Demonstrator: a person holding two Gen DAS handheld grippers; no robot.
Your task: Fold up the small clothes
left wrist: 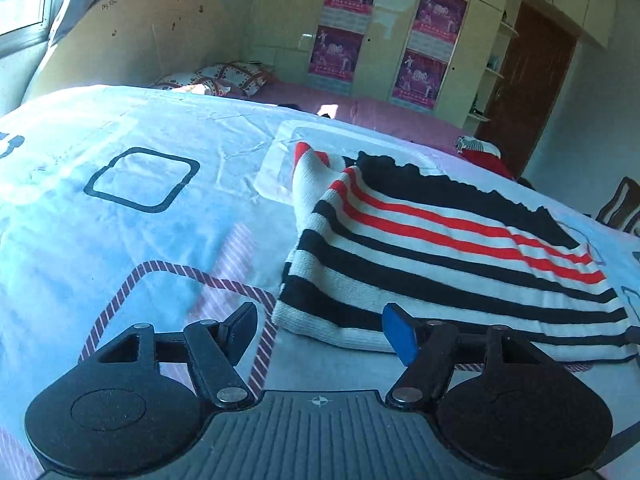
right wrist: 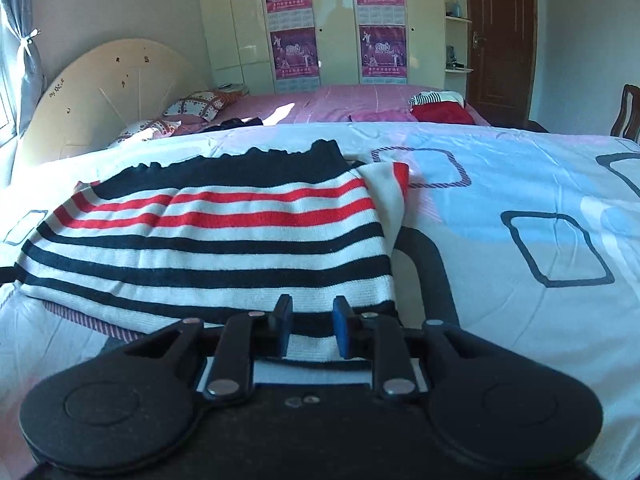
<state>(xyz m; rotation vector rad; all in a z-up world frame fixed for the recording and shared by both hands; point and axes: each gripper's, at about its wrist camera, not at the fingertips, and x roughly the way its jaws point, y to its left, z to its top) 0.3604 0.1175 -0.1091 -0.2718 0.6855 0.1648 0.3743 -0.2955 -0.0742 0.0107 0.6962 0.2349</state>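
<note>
A striped knit garment point(left wrist: 440, 264), white with black and red bands, lies partly folded on the white patterned sheet point(left wrist: 120, 240). My left gripper point(left wrist: 320, 328) is open and empty, low over the sheet just before the garment's near left corner. In the right wrist view the same garment point(right wrist: 208, 240) spreads ahead and to the left. My right gripper point(right wrist: 310, 326) is partly open over the garment's near white hem, with the cloth lying between and under the pads point(right wrist: 282, 320). The pads do not pinch it.
Behind the sheet is a pink bed point(right wrist: 340, 100) with patterned pillows point(right wrist: 196, 106) and a red garment point(right wrist: 440, 112). A cream wardrobe with posters point(right wrist: 336, 20), a brown door point(right wrist: 500, 40) and a wooden chair point(right wrist: 628, 112) stand further back.
</note>
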